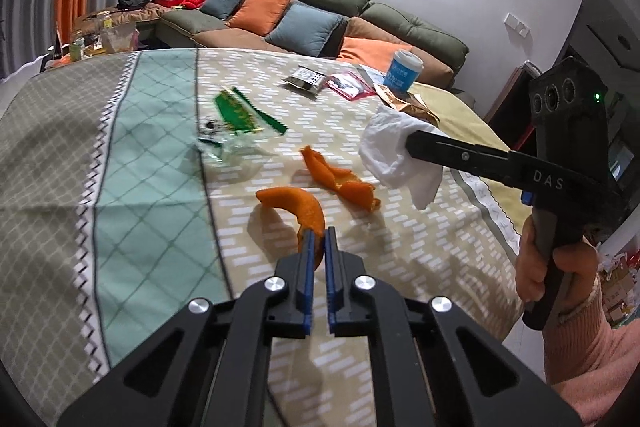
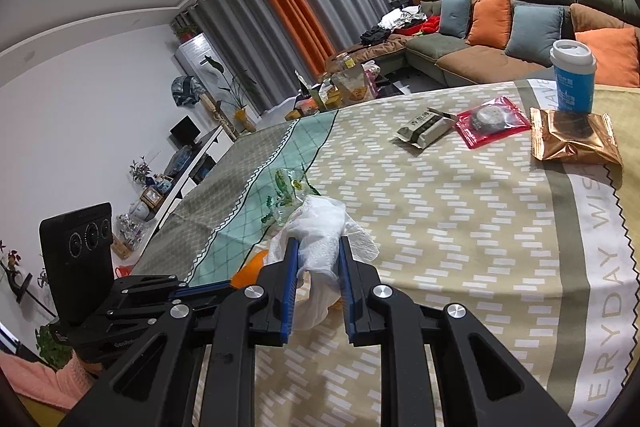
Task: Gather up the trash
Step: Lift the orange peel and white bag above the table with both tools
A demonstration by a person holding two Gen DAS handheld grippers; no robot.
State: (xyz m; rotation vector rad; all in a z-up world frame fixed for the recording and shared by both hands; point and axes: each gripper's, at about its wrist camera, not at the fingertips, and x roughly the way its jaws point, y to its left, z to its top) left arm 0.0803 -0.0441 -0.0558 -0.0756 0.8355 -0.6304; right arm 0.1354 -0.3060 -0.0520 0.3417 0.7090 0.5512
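Orange peel [image 1: 294, 205], curled, near centre of the surface [image 1: 152, 147]: light, soft, tear-prone; pinched at its near end by left hand-held gripper [image 1: 319, 233], best taken on the thick curl. Second peel [image 1: 340, 179] just right.

Crumpled tissue [image 2: 320, 235]: featherlight, limp; clamped mid-wad by right hand-held gripper [image 2: 318, 247], near the surface's left side.

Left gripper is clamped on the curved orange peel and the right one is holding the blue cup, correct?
Not quite. The right gripper is shut on the crumpled white tissue, not the blue cup, which stands untouched at the table's far side, as the right wrist view shows. The left gripper is indeed clamped on the curved orange peel.
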